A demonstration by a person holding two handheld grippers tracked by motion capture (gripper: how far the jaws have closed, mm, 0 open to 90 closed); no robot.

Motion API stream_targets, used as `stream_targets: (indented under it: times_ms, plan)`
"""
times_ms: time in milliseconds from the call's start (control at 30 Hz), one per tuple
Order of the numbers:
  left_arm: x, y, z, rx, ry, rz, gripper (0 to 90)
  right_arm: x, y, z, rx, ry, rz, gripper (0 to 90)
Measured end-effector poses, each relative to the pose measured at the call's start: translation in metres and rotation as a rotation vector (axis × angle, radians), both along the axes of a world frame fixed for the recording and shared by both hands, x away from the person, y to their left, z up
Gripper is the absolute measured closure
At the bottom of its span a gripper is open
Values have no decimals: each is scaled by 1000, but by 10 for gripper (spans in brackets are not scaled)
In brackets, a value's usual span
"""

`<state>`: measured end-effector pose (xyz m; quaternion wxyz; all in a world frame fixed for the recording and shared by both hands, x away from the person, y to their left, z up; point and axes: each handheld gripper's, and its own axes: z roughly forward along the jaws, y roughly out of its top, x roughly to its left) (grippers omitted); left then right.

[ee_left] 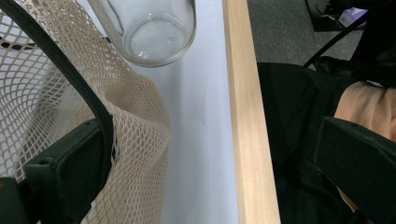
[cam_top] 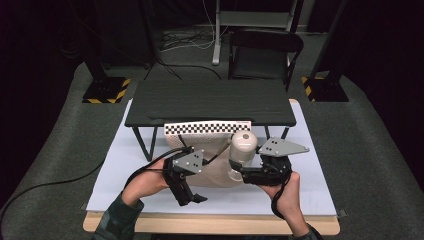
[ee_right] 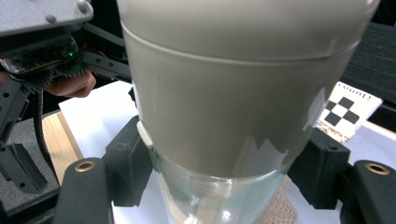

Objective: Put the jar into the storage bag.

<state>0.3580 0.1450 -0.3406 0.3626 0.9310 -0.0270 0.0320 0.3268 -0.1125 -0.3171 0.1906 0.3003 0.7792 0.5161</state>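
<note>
Right gripper [ee_right: 219, 186]: black fingers [ee_right: 128, 170] clamped on either side of a glass jar [ee_right: 233, 116], pads pressed to the clear lower wall just under its grey, frosted-looking upper part. In the high view, same right gripper [cam_top: 245, 172] at about 5 o'clock of the scene's middle, held by the right hand [cam_top: 285, 192], grey three-cornered plate on top, jar [cam_top: 243, 145] upright with its rounded grey top just in front of the checkerboard strip [cam_top: 207, 128].

Left gripper [cam_top: 197, 197] at about 7 o'clock, in the left hand [cam_top: 142, 185], fingers spread apart and pointing back toward the near desk edge. In the left gripper view, left finger [ee_left: 70, 177] touching cream mesh netting [ee_left: 135, 154], with a black cable draped over the netting; right finger [ee_left: 359, 163] well apart from it, out past the desk edge over dark clothing; nothing held between the two. Clear round jar bottom [ee_left: 156, 35] at 12 o'clock of that view, raised just beside the netting.

Netting [cam_top: 215, 170] lying on the white sheet [cam_top: 310, 195] between the two grippers, under and beside the jar. White sheet spread over the wooden desk [cam_top: 210, 224]. Low dark shelf-like stand [cam_top: 210, 102] on legs at the far side of the sheet, checkerboard strip under its front edge. Beyond, grey carpet and a dark folding chair [cam_top: 265, 55] at 12 o'clock.
</note>
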Motion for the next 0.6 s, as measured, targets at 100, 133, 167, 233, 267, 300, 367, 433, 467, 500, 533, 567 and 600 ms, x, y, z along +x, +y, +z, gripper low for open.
stream_targets:
  times_ms: [100,133,167,233,267,300,367,433,467,500,533,567,600]
  plan:
    - [0,0,0,0,-2,0,0,1,2,2,3,0,4,297]
    - [0,0,0,1,-1,0,0,2,3,3,3,-2,8,297]
    - [0,0,0,1,0,2,0,2,4,3,5,-2,11,297]
    - [0,-1,0,6,-5,3,0,3,6,4,6,-2,14,297]
    - [0,-1,-1,7,-5,4,0,3,7,5,8,-2,16,297]
    - [-1,-1,-1,8,-6,4,0,4,7,5,9,-4,18,297]
    - [0,-1,-1,8,-5,3,0,5,9,7,12,-4,21,297]
    - [0,-1,-1,6,-3,1,0,6,10,9,11,-6,24,297]
    - [0,-1,-1,5,-2,0,0,6,11,10,11,-8,25,297]
    - [0,-1,-1,5,-1,1,0,7,11,11,12,-7,25,297]
    - [0,-1,-2,6,-1,2,0,7,12,12,14,-8,25,297]
    - [1,-1,-2,8,0,3,0,8,12,12,14,-9,25,297]
    - [1,-1,-2,8,-1,2,0,9,13,13,14,-9,24,297]
